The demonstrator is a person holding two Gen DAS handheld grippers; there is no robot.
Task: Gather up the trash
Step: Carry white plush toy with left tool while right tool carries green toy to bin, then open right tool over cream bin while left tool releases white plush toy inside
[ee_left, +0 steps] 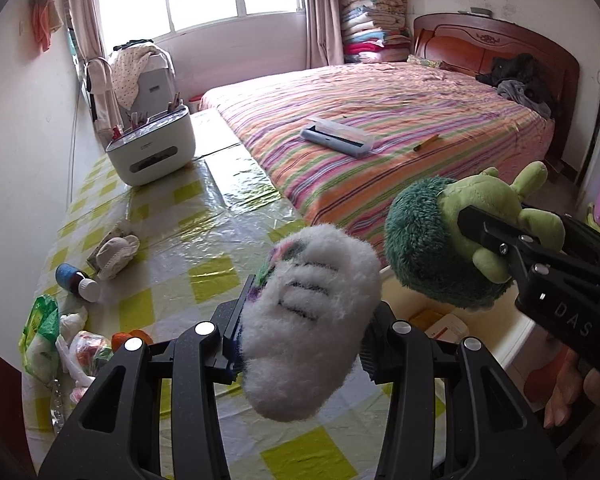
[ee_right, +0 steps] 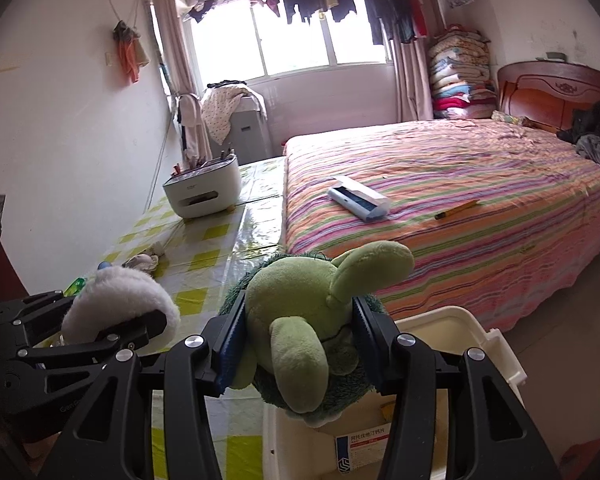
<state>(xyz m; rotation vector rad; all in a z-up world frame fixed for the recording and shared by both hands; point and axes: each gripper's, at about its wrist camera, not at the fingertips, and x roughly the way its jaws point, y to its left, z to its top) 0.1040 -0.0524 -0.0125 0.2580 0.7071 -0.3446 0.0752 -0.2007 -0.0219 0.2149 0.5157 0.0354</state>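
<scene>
1. Below my right gripper [ee_right: 298, 344], the cream bin [ee_right: 496, 354] sits open w/ a printed medicine box [ee_right: 360, 454] inside.
2. Right jaws are clamped on the green plush turtle [ee_right: 300, 332], held above the bin; its long axis runs toward the bed [ee_right: 460, 184], one limb pointing up-right.
3. My left gripper [ee_left: 300, 340] is clamped on the white fluffy toy [ee_left: 312, 320], over the checked table [ee_left: 204, 240] edge, long axis tilted up-right.
4. On the table: white organizer [ee_left: 152, 152] w/ pens in top.

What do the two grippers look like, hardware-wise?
Both the left gripper and the right gripper are matte black frames with cut-out linkage arms, round silver bolt heads and blue ribbed pads on the jaws. White "DAS" lettering marks the right one's body. No cables or sleeves show.
</scene>
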